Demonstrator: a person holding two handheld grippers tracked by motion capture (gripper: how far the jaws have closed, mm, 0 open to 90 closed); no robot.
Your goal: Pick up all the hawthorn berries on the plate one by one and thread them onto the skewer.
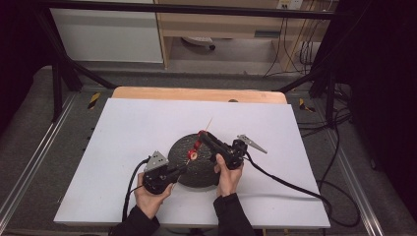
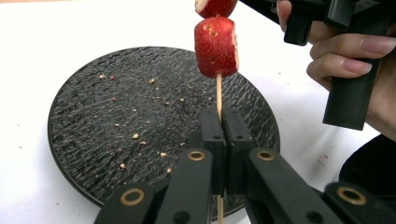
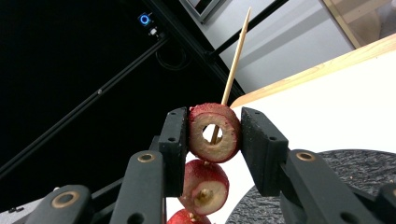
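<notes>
A thin wooden skewer (image 2: 218, 91) stands over a black textured plate (image 2: 116, 121), and my left gripper (image 2: 223, 117) is shut on its lower end. A red cored fruit piece (image 2: 215, 46) sits threaded on the stick above the jaws, with another just above it. My right gripper (image 3: 214, 135) is shut on a red fruit ring (image 3: 229, 140) with a hollow centre; the skewer (image 3: 236, 56) passes through that hole and its point sticks out beyond. Two more fruit pieces (image 3: 205, 183) hang below the ring. In the high view both grippers (image 1: 179, 169) (image 1: 202, 135) meet over the plate (image 1: 201, 169).
The plate lies on a white sheet (image 1: 123, 147) on a wooden table (image 1: 196, 93). Small crumbs (image 2: 135, 136) are scattered over the plate. A metal frame (image 1: 59, 73) and cables (image 1: 334, 147) surround the table.
</notes>
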